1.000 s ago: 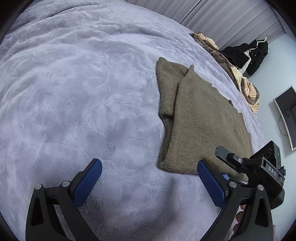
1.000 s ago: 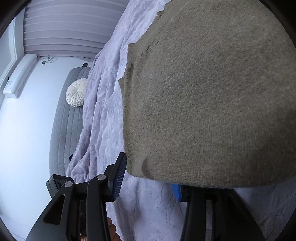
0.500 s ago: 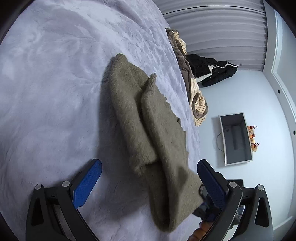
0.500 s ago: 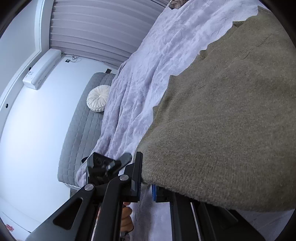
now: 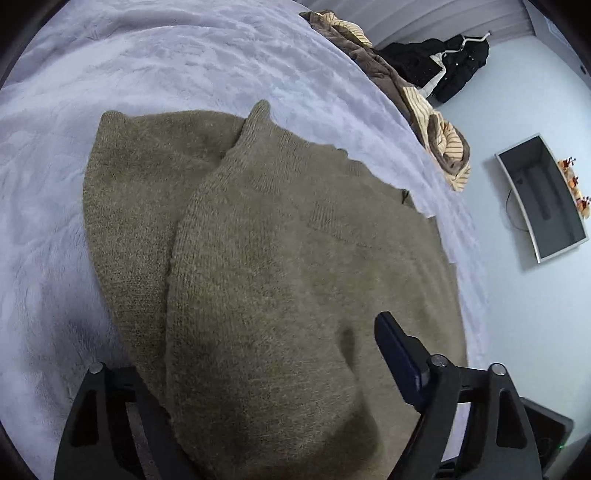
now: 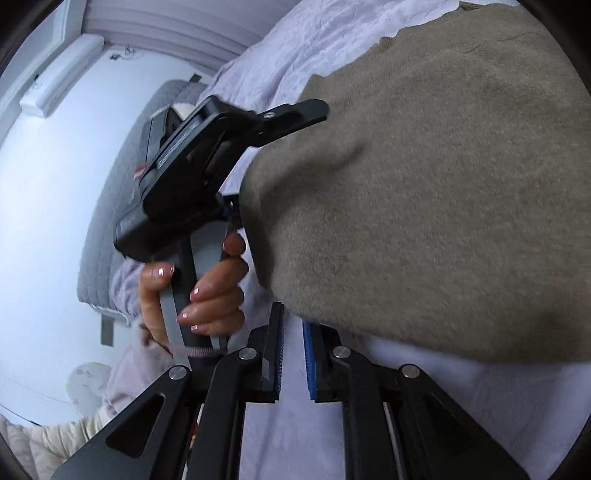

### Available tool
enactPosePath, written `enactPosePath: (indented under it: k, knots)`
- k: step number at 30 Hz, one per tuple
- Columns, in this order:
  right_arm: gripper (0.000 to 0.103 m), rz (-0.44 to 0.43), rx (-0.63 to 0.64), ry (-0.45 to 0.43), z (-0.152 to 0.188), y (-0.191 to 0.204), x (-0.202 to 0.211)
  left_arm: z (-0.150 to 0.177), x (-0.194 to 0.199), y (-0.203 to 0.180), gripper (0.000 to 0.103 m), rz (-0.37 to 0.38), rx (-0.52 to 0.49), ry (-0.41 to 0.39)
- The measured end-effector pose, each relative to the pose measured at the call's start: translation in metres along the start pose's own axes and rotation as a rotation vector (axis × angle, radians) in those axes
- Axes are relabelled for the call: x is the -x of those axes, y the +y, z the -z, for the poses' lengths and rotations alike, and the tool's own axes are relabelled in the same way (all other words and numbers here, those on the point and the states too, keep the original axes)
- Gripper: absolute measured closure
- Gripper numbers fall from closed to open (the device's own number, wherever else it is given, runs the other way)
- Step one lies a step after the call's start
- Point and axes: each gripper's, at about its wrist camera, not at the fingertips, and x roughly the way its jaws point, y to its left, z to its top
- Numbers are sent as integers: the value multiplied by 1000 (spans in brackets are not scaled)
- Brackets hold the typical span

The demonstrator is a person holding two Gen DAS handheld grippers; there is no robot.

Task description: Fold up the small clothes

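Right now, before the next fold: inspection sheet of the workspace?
Surface: lavender bedspread, rumpled.
Job's things: olive knit sweater, partly folded, lying on the bedspread.
Clutter: striped and brown clothes heap at the bed edge; black jacket beyond.
Grippers: left gripper jaws have just been closing, wide, sweater corner between them, one pad hidden; right gripper jaws have just been opening, narrow gap, nothing between.
Cables: one cable beside the screen.
Surroundings: air conditioner, curtains.
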Motion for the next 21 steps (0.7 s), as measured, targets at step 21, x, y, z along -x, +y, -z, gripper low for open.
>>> enactPosePath:
  k: [21]
  knots:
    - [92,395,-54,-178,-42,-71,51,10,0,-20,24,-265,-88,-32]
